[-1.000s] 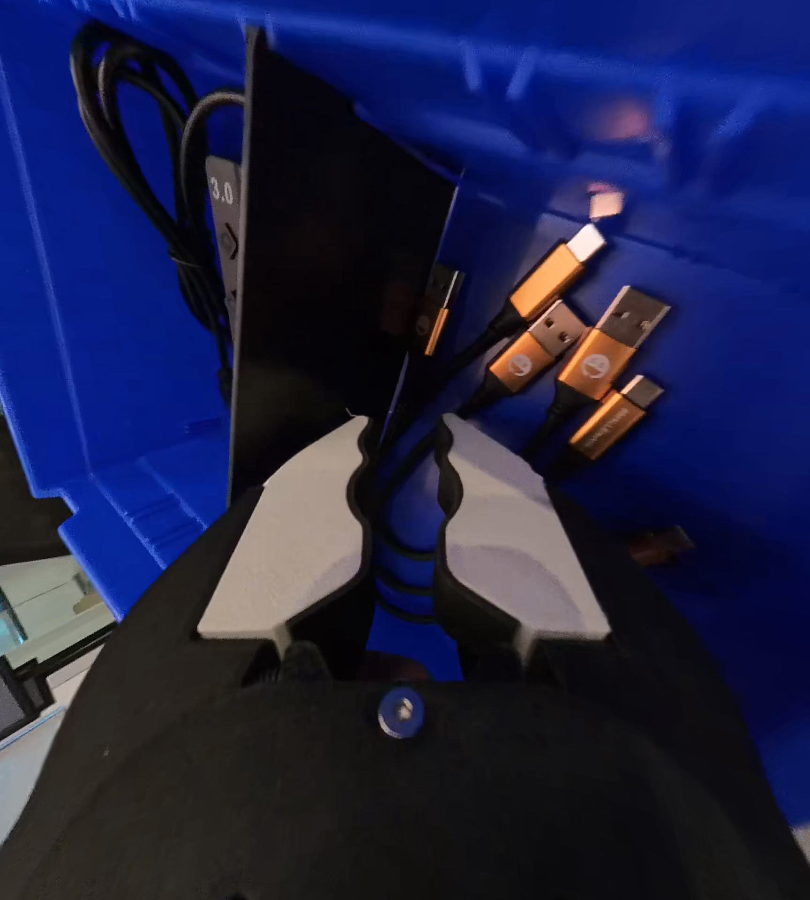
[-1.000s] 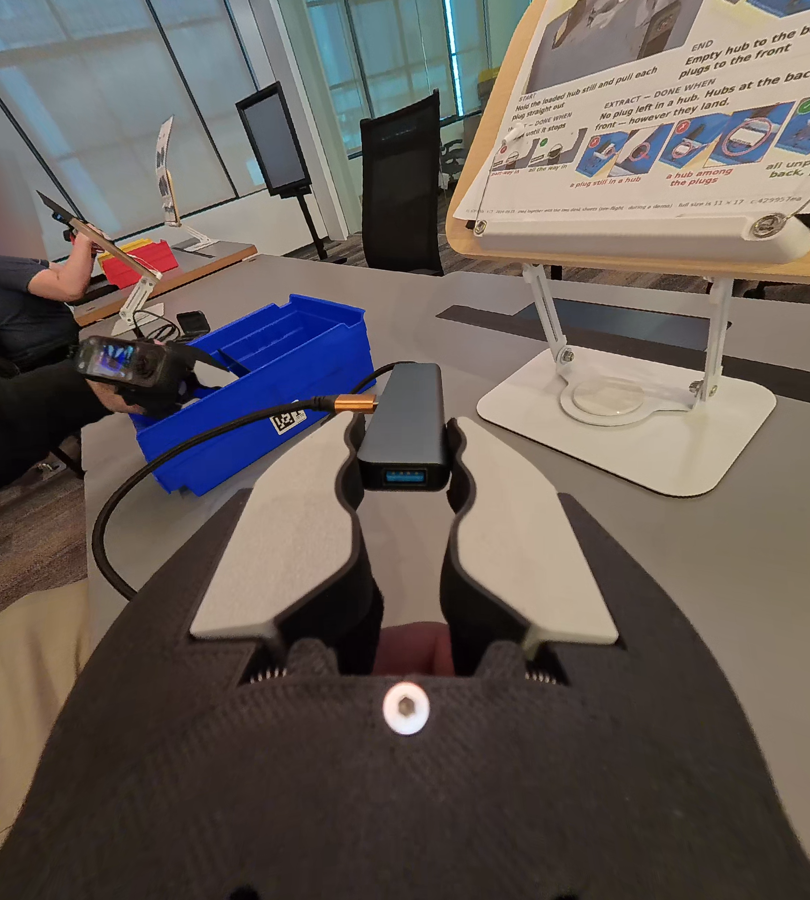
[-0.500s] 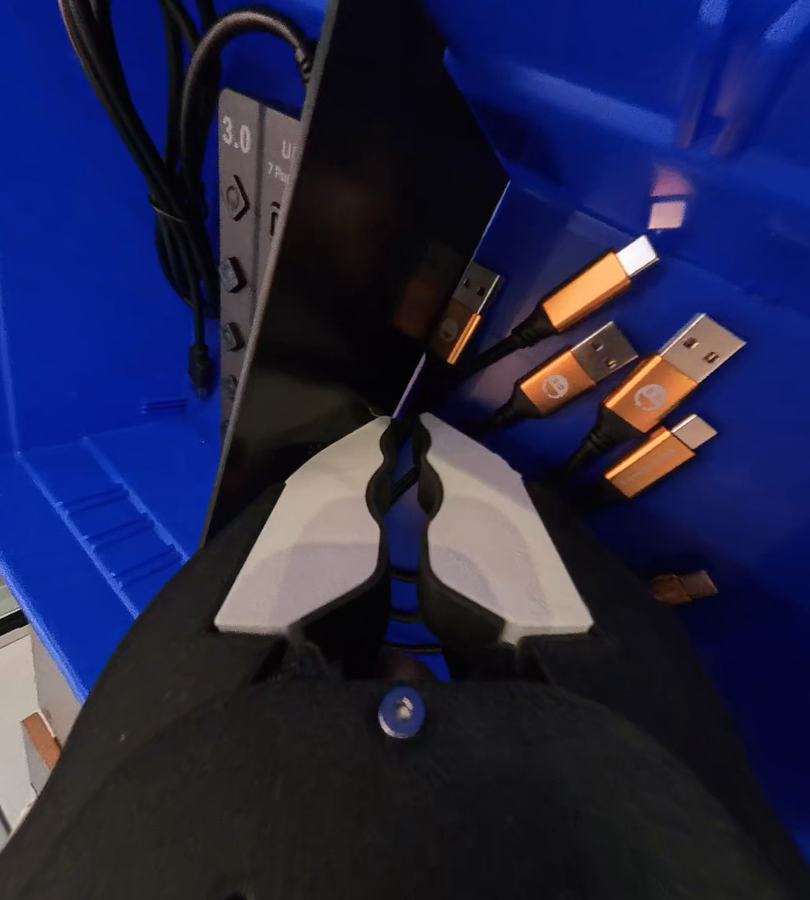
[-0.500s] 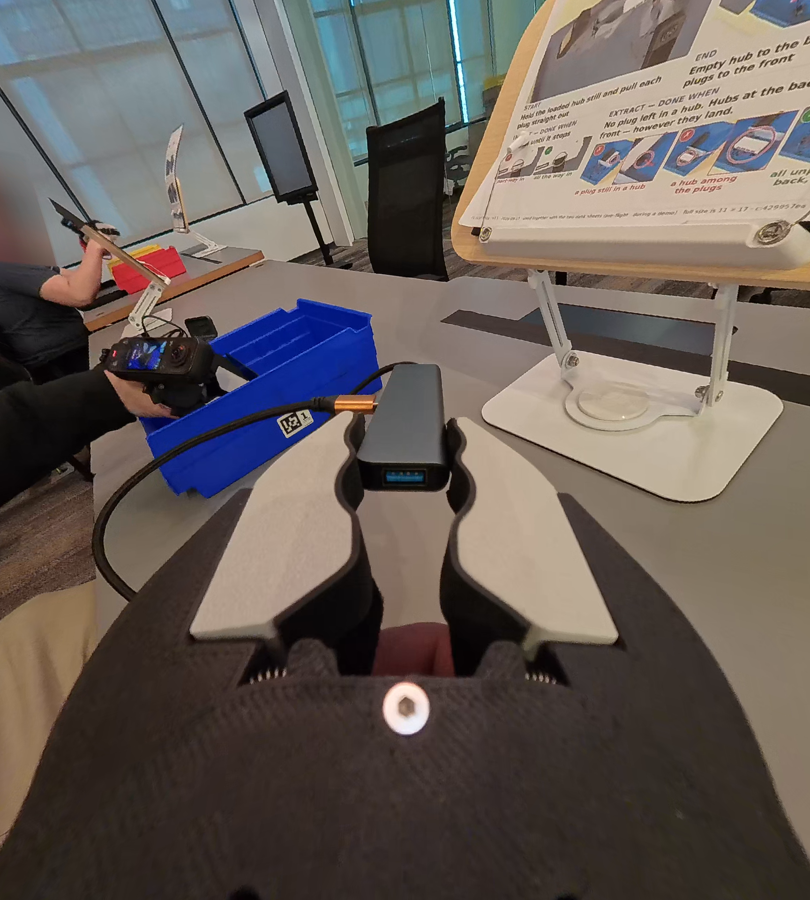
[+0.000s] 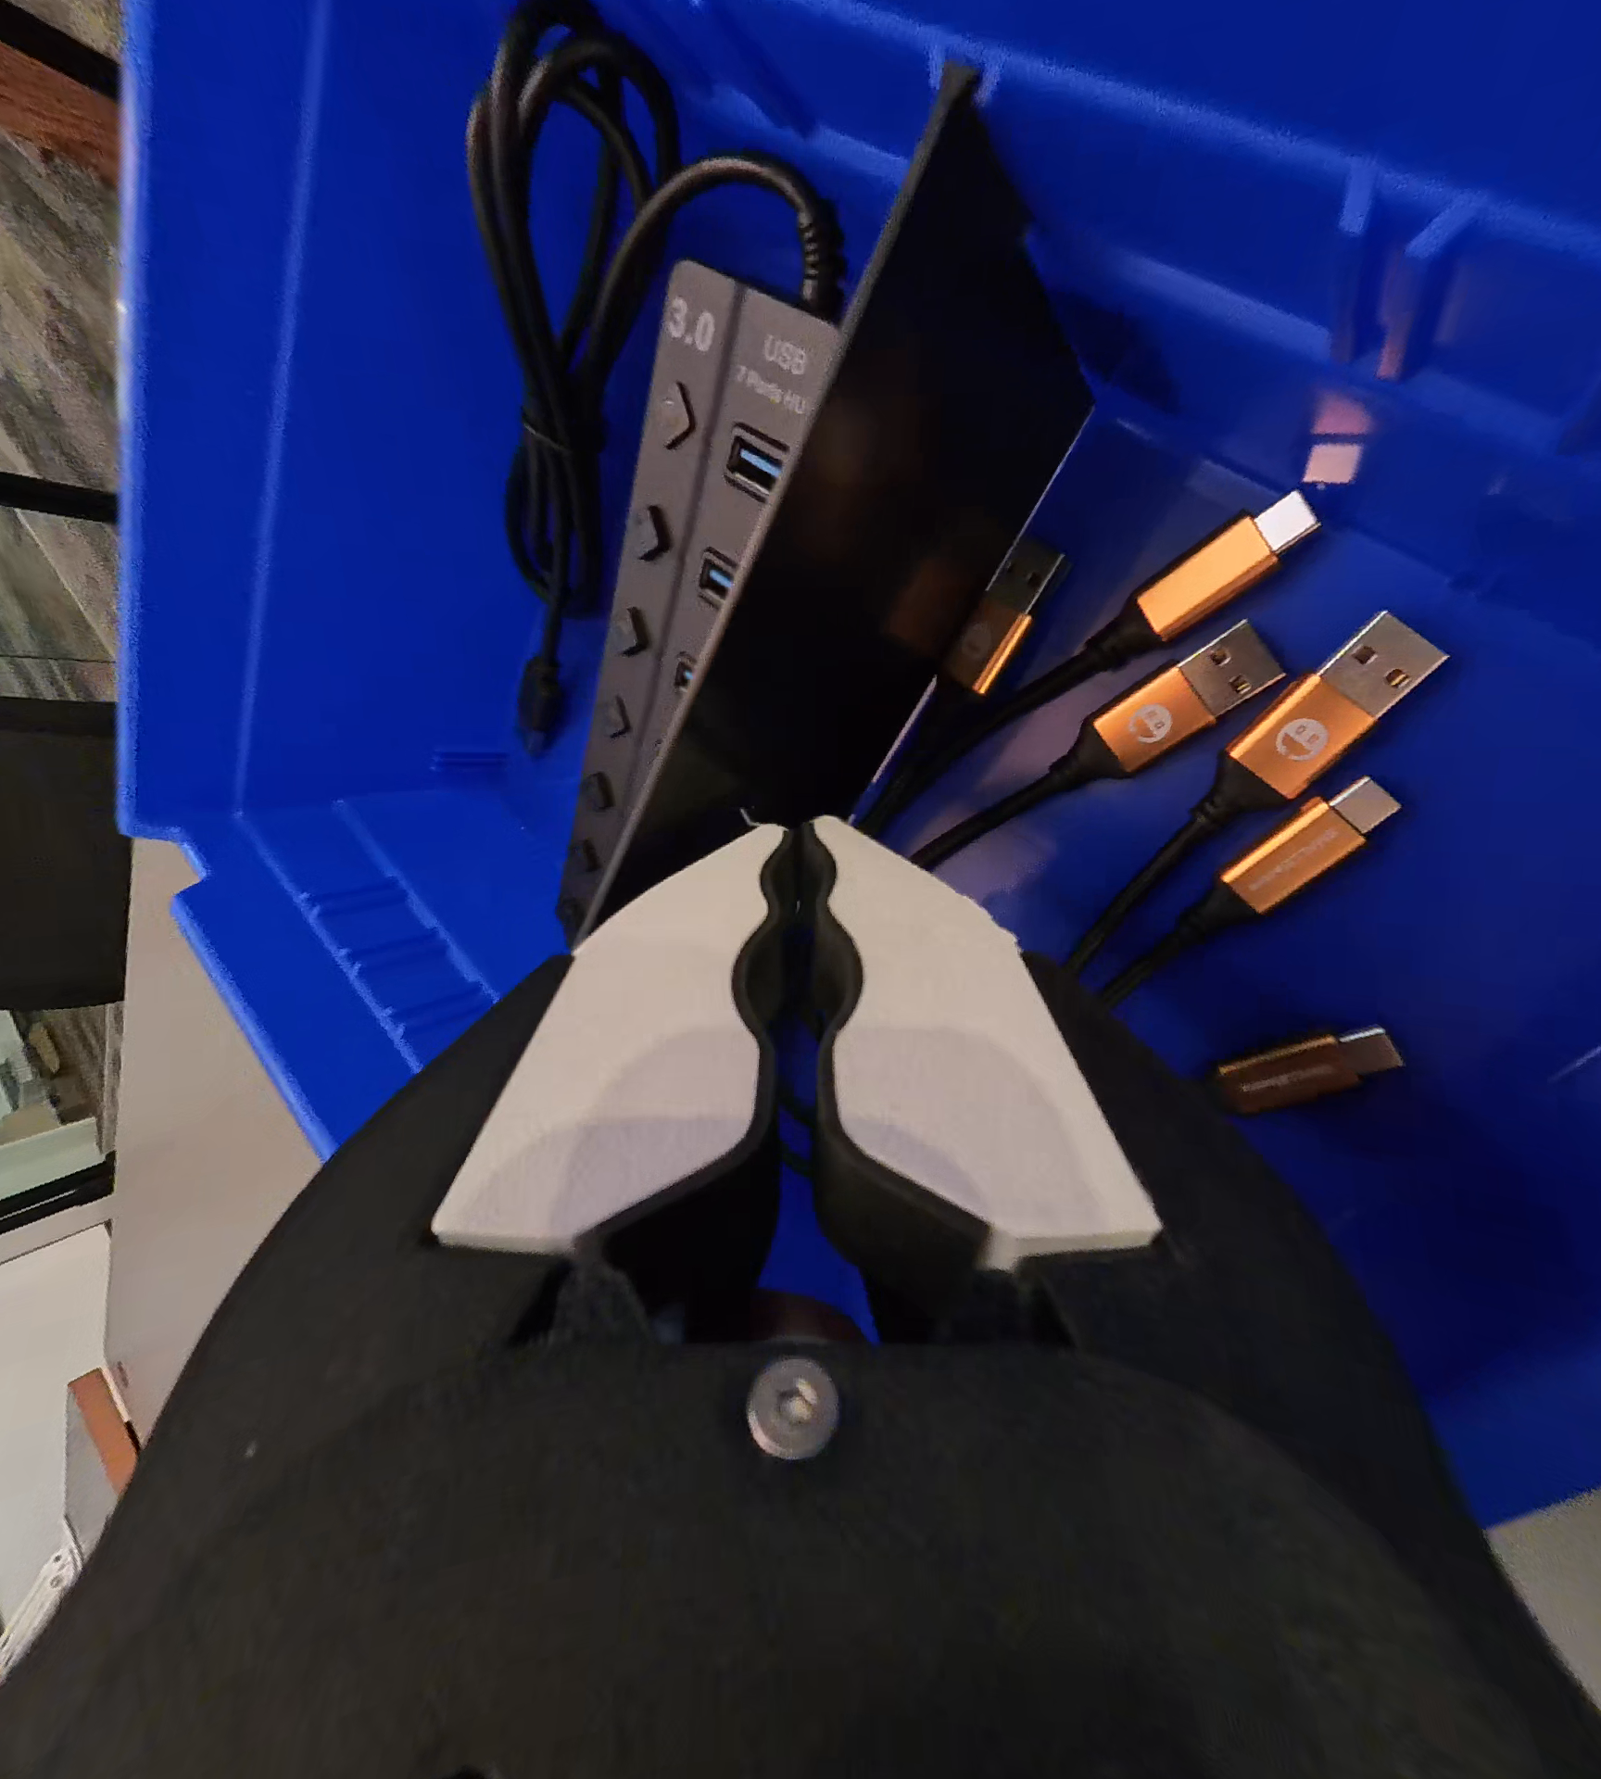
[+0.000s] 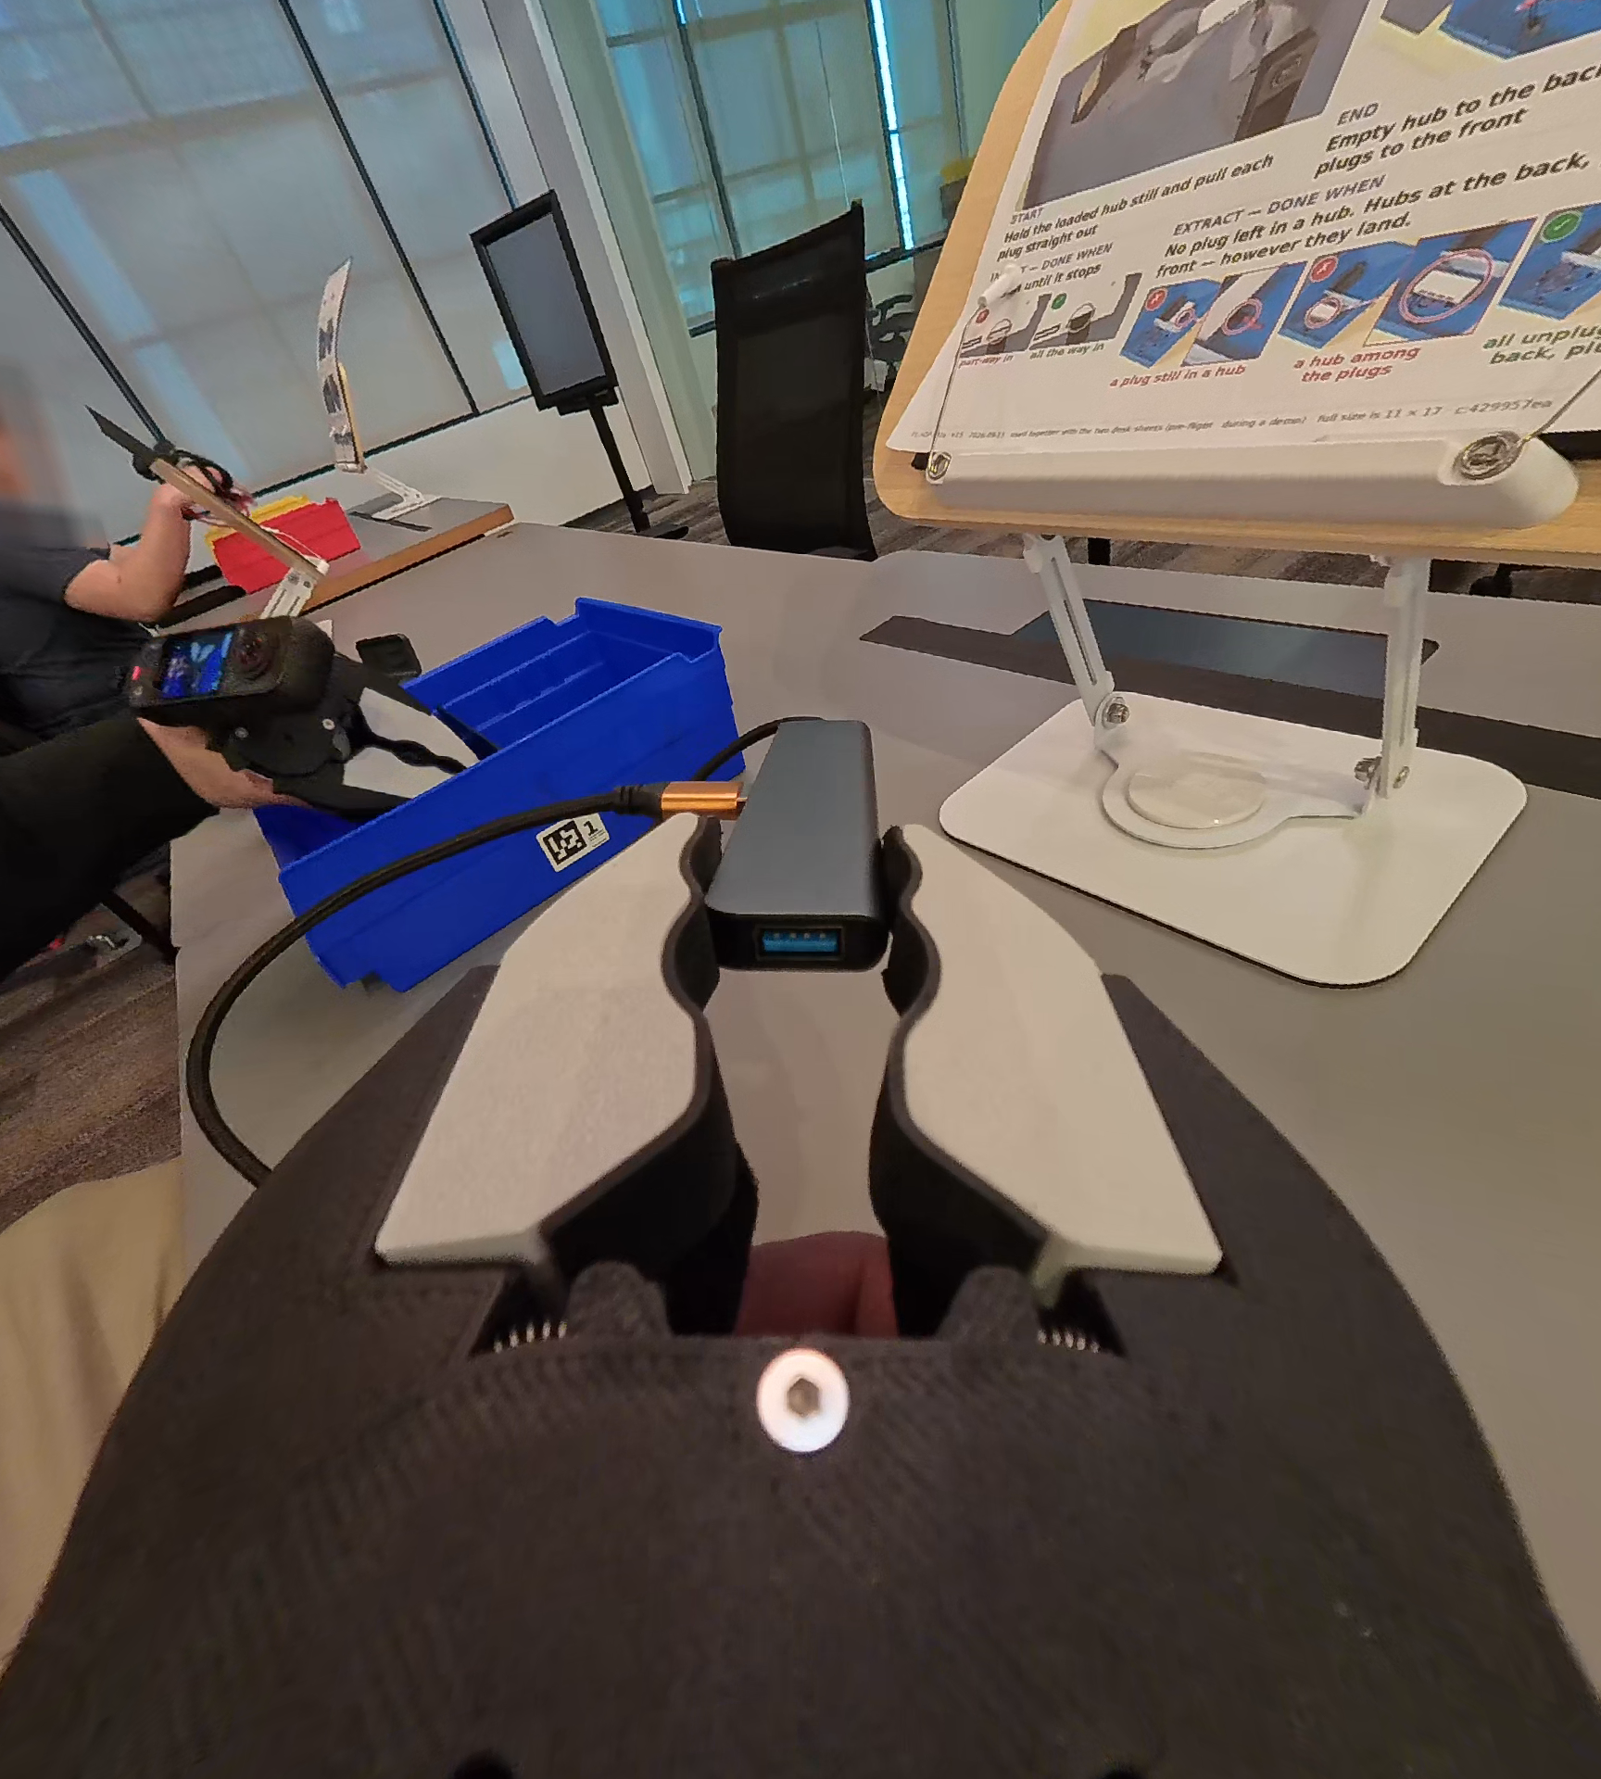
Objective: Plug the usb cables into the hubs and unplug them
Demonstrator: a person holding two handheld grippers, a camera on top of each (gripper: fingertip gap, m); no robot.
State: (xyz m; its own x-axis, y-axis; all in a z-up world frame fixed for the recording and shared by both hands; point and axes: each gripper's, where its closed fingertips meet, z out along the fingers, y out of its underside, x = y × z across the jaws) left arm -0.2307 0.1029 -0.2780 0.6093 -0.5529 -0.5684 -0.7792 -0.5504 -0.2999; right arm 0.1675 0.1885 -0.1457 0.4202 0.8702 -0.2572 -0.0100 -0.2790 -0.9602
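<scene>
In the left wrist view, my left gripper [image 5: 797, 842] reaches into a blue bin [image 5: 296, 481]. Its jaws are closed on a thin black cable that runs between the pads. Several orange-sleeved USB plugs [image 5: 1162, 712] lie loose on the bin floor to the right. A black divider [image 5: 874, 578] stands ahead, and behind it lies a long black multi-port hub [image 5: 710, 462] with its coiled cable. In the right wrist view, my right gripper [image 6: 797, 866] is shut on a slim grey hub [image 6: 811, 818] above the table. An orange plug [image 6: 700, 801] sits in the hub's left side.
The blue bin [image 6: 450, 866] stands left of centre on the grey table [image 6: 1355, 1107]. A white stand [image 6: 1259, 866] holding an instruction sheet is at the right. A seated person, a red bin [image 6: 286, 539], a black chair [image 6: 792, 385] and a screen are behind.
My left gripper's jaws have closed from apart to shut around the black cable, and it has shifted so more of the long hub shows. The right gripper holds the grey hub still.
</scene>
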